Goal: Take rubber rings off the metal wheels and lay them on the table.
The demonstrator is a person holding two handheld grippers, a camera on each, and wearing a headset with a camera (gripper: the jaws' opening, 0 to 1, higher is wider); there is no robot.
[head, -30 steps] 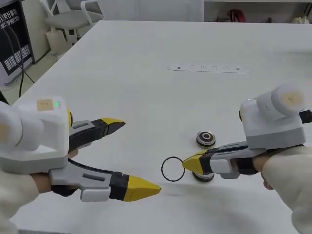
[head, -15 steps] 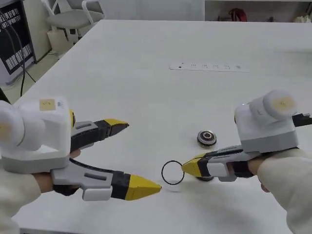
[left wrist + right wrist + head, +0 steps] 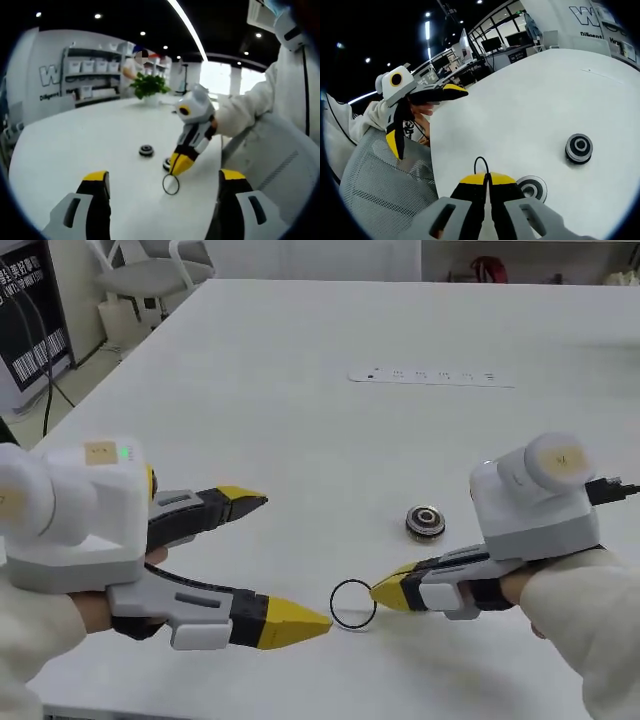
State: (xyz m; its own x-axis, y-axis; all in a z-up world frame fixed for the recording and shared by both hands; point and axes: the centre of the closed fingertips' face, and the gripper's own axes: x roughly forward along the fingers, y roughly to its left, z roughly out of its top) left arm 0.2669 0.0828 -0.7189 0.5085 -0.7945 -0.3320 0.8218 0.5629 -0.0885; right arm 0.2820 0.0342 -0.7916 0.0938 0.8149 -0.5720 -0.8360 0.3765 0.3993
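Observation:
A thin black rubber ring (image 3: 331, 603) hangs from the tip of my right gripper (image 3: 380, 592), which is shut on it just above the white table (image 3: 300, 420). In the right gripper view the ring (image 3: 481, 158) loops out past the closed yellow tips (image 3: 487, 176). A bare metal wheel (image 3: 531, 187) lies just right of them, and a second wheel (image 3: 580, 147) sits farther off. That second wheel (image 3: 425, 521) lies flat behind the right gripper. My left gripper (image 3: 285, 560) is open, with its jaws wide apart to the left of the ring (image 3: 163, 184).
A white power strip (image 3: 430, 375) lies across the far middle of the table. An office chair (image 3: 150, 275) stands beyond the far left corner. The table's left edge runs close to my left hand. A potted plant (image 3: 148, 85) stands at the far end.
My right gripper, still holding the ring, has dropped slightly toward the near edge and now covers the near wheel in the head view. The left gripper has stayed put.

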